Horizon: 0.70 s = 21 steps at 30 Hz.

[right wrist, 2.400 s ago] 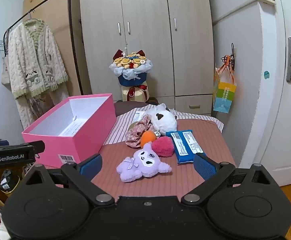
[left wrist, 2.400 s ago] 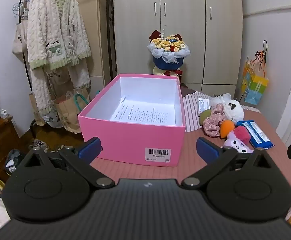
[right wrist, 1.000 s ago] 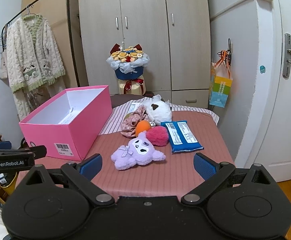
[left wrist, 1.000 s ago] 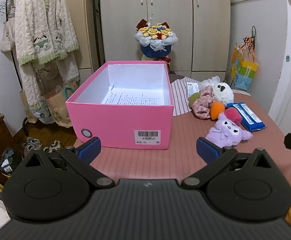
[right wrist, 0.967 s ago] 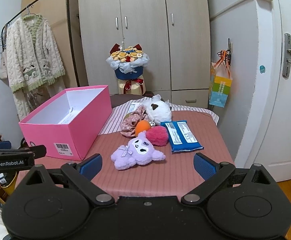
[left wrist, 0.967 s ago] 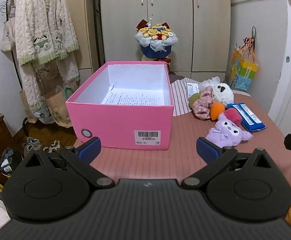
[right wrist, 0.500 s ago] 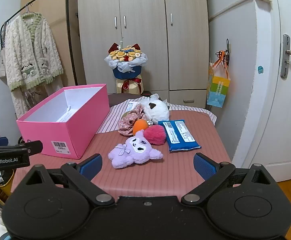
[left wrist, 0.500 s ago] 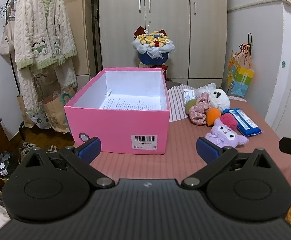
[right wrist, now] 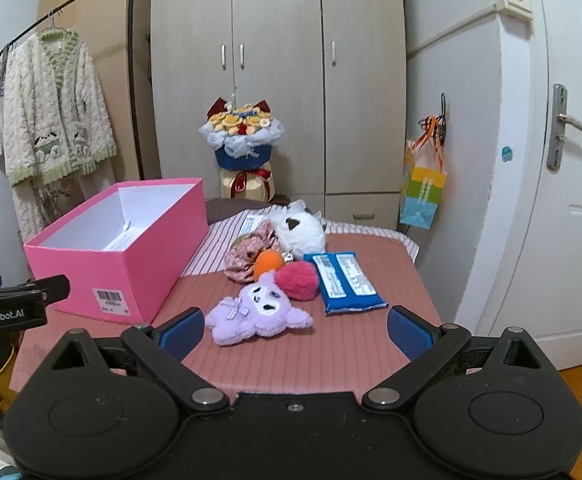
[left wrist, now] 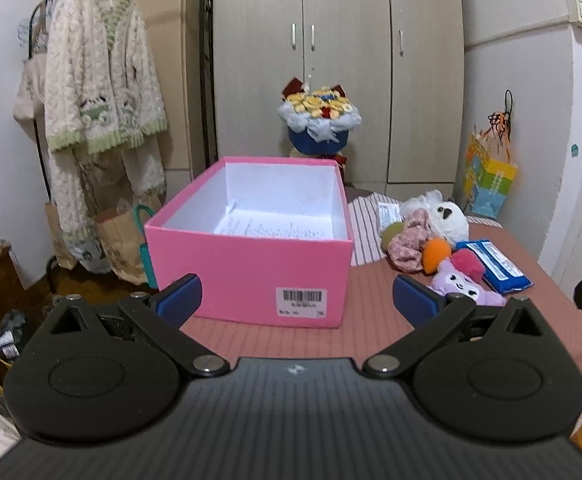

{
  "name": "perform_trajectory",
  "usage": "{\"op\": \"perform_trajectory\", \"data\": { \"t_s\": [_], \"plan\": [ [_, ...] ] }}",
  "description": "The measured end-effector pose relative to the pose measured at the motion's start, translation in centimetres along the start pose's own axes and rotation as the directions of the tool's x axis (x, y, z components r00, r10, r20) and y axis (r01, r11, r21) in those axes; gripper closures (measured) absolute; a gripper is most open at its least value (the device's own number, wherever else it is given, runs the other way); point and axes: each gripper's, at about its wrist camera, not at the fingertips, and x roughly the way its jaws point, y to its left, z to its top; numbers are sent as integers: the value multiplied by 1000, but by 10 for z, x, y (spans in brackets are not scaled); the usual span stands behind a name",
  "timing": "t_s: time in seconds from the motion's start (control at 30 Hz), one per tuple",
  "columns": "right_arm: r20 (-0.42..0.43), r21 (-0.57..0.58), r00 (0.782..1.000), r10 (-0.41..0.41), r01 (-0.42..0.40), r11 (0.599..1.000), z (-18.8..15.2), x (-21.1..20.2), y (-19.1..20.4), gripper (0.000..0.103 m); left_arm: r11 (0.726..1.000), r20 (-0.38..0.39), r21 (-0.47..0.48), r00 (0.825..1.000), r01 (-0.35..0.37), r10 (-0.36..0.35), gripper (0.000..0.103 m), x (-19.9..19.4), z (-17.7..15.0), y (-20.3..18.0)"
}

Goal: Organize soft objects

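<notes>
An open pink box point(left wrist: 251, 264) point(right wrist: 131, 264) with a printed sheet inside stands on the left of the red-clothed table point(right wrist: 351, 352). To its right lies a pile of soft toys: a purple plush point(right wrist: 257, 314) point(left wrist: 465, 284), a pink pompom point(right wrist: 297, 280), an orange ball point(right wrist: 267, 262), a floral scrunchie point(right wrist: 247, 254) and a white plush point(right wrist: 301, 230) point(left wrist: 447, 216). My left gripper point(left wrist: 295, 298) is open in front of the box, holding nothing. My right gripper point(right wrist: 294, 330) is open just short of the purple plush, also holding nothing.
A blue wipes pack point(right wrist: 343, 282) lies right of the toys on the table. A flower bouquet point(right wrist: 243, 136) stands behind, before the wardrobe point(right wrist: 275, 60). A knit cardigan point(right wrist: 51, 112) hangs on a rack at left; a door point(right wrist: 571, 200) is at right.
Both cameras have drawn back a little from the table over the last seconds and then tilted slightly; the box and toys have stayed where they were. Both grippers have stayed open.
</notes>
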Motion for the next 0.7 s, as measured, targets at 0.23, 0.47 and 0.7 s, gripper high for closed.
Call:
{"op": "perform_trajectory", "data": {
  "t_s": [0.23, 0.47, 0.7],
  "plan": [
    [28, 0, 1000, 5, -5, 1000, 0, -7, 2, 3, 1000, 5, 7, 1000, 12, -12, 0, -6, 0, 1],
    [38, -16, 999, 10, -10, 1000, -2, -11, 4, 3, 1000, 10, 14, 1000, 20, -20, 0, -9, 0, 0],
    [82, -47, 996, 44, -40, 998, -5, -7, 1, 3, 998, -17, -19, 998, 61, -62, 0, -3, 3, 0]
  ]
}}
